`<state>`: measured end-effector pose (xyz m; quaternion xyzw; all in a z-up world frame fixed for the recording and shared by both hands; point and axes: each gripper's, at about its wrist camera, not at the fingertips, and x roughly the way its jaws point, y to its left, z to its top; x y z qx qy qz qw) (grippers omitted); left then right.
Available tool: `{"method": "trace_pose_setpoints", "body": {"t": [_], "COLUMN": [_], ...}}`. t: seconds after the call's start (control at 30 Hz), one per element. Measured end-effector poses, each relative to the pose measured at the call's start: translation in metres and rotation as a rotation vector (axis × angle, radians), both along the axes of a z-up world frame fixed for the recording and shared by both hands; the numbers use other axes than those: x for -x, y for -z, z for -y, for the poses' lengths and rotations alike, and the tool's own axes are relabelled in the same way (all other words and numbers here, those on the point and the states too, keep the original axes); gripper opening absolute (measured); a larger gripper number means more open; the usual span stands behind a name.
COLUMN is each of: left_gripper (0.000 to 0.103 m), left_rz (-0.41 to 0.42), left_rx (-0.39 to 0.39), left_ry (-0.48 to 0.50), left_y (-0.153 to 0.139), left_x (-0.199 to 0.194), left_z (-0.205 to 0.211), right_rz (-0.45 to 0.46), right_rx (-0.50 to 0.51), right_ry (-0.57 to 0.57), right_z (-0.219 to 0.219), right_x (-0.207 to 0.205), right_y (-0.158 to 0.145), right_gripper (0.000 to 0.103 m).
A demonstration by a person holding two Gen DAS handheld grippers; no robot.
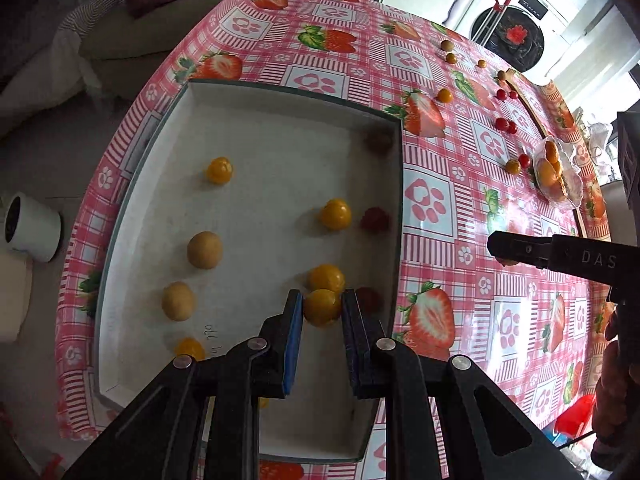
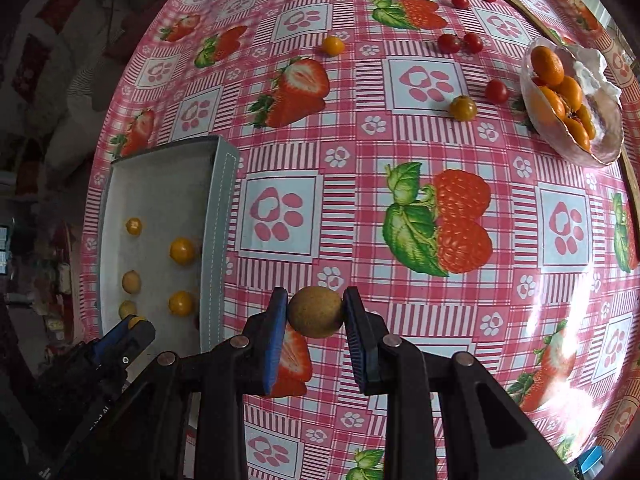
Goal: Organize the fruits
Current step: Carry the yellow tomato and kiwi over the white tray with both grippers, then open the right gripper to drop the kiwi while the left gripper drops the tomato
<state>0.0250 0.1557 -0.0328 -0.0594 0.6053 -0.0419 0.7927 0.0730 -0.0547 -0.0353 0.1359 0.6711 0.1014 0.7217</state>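
Right wrist: right gripper [image 2: 316, 312] clamps longan [image 2: 315, 311]

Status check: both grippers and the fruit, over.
Left gripper over tray, shut on yellow fruit. Right gripper over the tablecloth, shut on tan fruit. Path to tray unobstructed.

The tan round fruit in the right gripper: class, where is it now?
In the right wrist view, the tan fruit sits between the right gripper fingers, above the tablecloth, right of the tray.
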Motion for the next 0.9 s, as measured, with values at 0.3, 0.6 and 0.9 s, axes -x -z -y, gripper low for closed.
{"method": "trace_pose_setpoints", "body": {"t": [0.3, 0.6, 0.9], "left_gripper": [0.021, 0.021, 0.021], "left_rz": [-0.040, -0.049, -0.069], "left_rx": [-0.053, -0.065, -0.073], "left_ry": [-0.057, -0.048, -0.041], "left_y": [0.028, 0.040, 0.053], "left_x": [0.007, 0.004, 0.000], "left_z": [-0.027, -0.029, -0.027], "right_rz": [0.017, 0.040, 0.014], "right_rx": [-0.025, 0.016, 0.062], "right_ry": [-0.136, -0.218, -0.272], "right_z": [-0.079, -0.121, -0.148], "right_x": [-0.025, -0.050, -0.061], "right_y": [0.006, 0.018, 0.042], "right_gripper": [0.031, 0.032, 0.032]}}
